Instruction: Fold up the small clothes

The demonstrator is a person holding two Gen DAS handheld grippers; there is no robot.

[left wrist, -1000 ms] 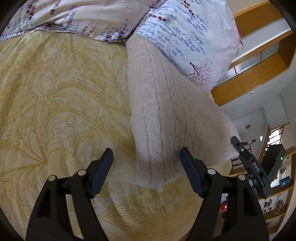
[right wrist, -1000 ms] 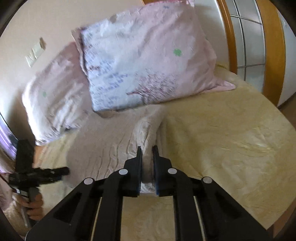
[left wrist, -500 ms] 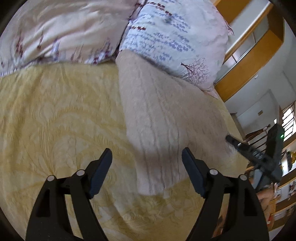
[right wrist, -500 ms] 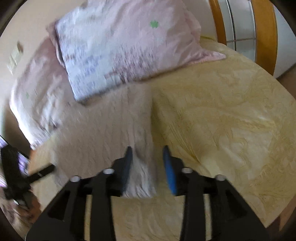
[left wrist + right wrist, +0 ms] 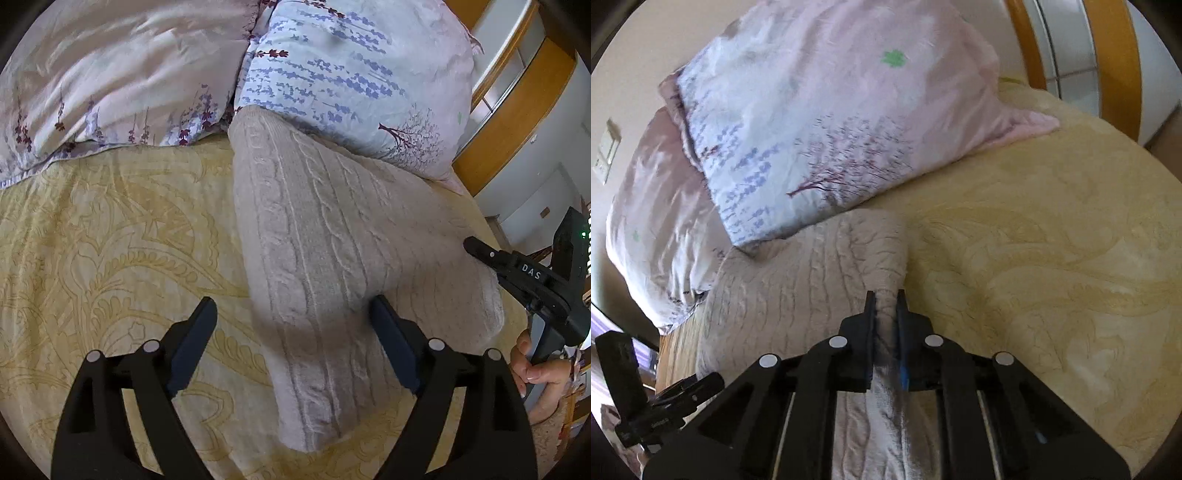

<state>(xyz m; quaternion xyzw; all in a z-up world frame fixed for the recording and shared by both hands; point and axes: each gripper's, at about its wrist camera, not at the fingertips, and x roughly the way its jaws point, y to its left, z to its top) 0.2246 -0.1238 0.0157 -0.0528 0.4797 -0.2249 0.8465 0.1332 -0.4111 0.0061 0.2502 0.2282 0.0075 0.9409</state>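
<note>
A bed covered by a pale yellow quilted spread with a leaf pattern (image 5: 110, 236) filled both views. Two pinkish floral-print pillows (image 5: 827, 122) leaned at its head. A beige cable-knit sweater (image 5: 325, 258) lay folded lengthwise on the spread, its far end touching the front pillow, its near end reaching between the fingers of the black left gripper (image 5: 291, 339). That gripper's jaws stood wide and were opening, their pads clear of the knit. The black right gripper (image 5: 885, 306) was clamped on a bunched fold at the sweater's edge, jaws nearly together. A hand (image 5: 535, 369) gripped the right gripper's handle at the left view's edge.
</note>
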